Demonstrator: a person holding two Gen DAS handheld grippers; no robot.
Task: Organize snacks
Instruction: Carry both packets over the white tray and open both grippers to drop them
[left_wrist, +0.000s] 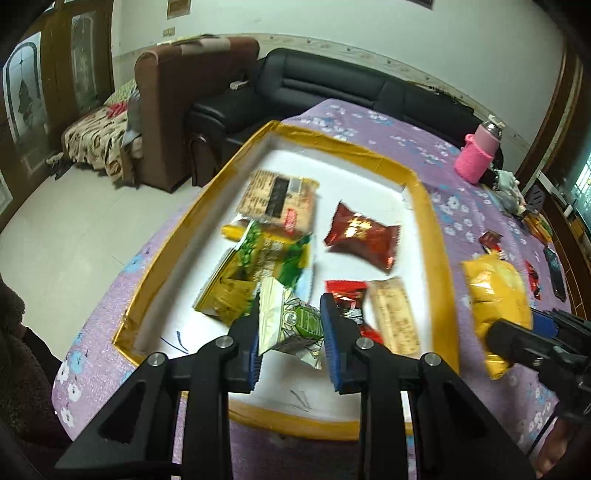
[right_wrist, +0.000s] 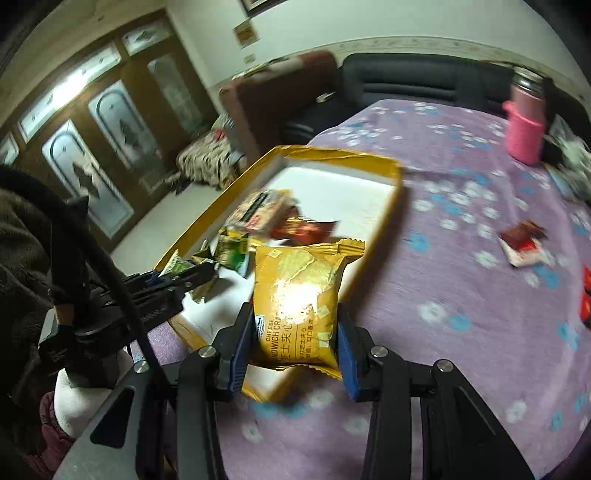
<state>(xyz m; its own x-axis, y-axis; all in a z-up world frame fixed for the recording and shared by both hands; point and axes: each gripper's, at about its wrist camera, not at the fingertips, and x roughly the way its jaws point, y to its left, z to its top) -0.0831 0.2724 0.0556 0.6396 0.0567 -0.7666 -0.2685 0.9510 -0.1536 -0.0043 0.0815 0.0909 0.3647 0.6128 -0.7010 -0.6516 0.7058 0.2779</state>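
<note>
The left gripper is pinching a green-and-white snack packet above the crowded yellow-rimmed tray; the right gripper is clamping a yellow cheese cracker packet. Red wrappers are lying loose on the purple floral cloth beside a pink-sleeved bottle.

The left wrist view looked steeply down along its fingers from close above the yellow-rimmed tray, facing the black sofa. The right wrist view looked down from the tray's near right corner over the purple flowered cloth. Both shared tray, sofa and pink bottle.

A home living room: beyond the jaws, a black leather sofa, brown armchair, glazed wooden doors.
</note>
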